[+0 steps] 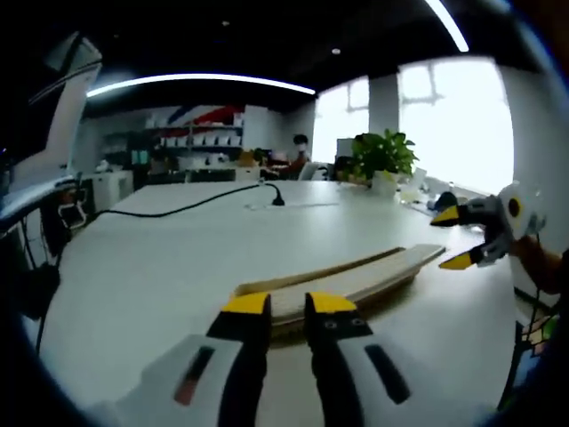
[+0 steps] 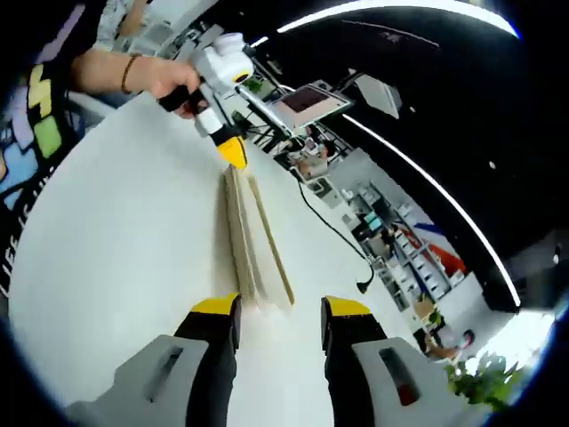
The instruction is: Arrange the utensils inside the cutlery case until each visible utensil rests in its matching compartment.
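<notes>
**A:** Start with the left gripper view. Where is your left claw (image 1: 288, 307)?

**B:** I hold it low over the table (image 1: 160, 267), its yellow tips just short of the case (image 1: 356, 280). The jaws stand a narrow gap apart with nothing between them. I judge I am lining up on the near end of the case to steady or open it. My right claw (image 1: 462, 238) comes in from the right, past the far end of the case, its tips apart and empty too.

**A:** What is in the case?

**B:** I cannot tell. From here I see it edge-on: a flat, pale wooden slab with a thin strip along its top. No compartments or utensils show at this angle.

**A:** And the right gripper view?

**B:** My right claw (image 2: 280, 307) has its jaws wider apart, holding nothing, aimed down the length of the case (image 2: 253, 245), whose near end lies just ahead of the tips. At the far end my left claw (image 2: 233, 151) points down close to the case; whether it touches, I cannot say. One claw at each end suits bracing it.

**A:** Contents?

**B:** Hidden here as well. A black cable (image 2: 333, 231) lies well to the side.
</notes>
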